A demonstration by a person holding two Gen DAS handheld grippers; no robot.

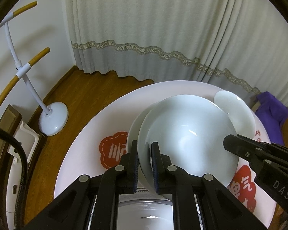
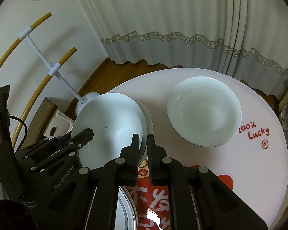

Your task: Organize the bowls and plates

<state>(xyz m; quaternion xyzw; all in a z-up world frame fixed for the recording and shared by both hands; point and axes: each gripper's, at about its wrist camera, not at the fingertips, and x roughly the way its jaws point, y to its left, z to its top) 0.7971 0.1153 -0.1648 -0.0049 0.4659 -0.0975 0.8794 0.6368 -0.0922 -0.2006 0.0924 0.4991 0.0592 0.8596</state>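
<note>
Both units grip one white bowl [image 1: 188,134] at frame centre, held above the round table [image 1: 98,118]. The left hand-held gripper [image 1: 145,163] is clamped on its near rim; the right hand-held gripper [image 2: 143,153] is clamped on the opposite rim. A second dish appears nested beneath it (separation unclear). Another bowl [image 2: 203,113] sits alone at upper right, not yet stacked. Judged partly complete.

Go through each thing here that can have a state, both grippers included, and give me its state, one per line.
left gripper: shut on the big bowl's rim.
right gripper: shut on the opposite rim.
big bowl: empty, tilted, held over a plate.
plate: under the bowl, mostly hidden.
shallow dish: upright, empty, resting on the table.
</note>
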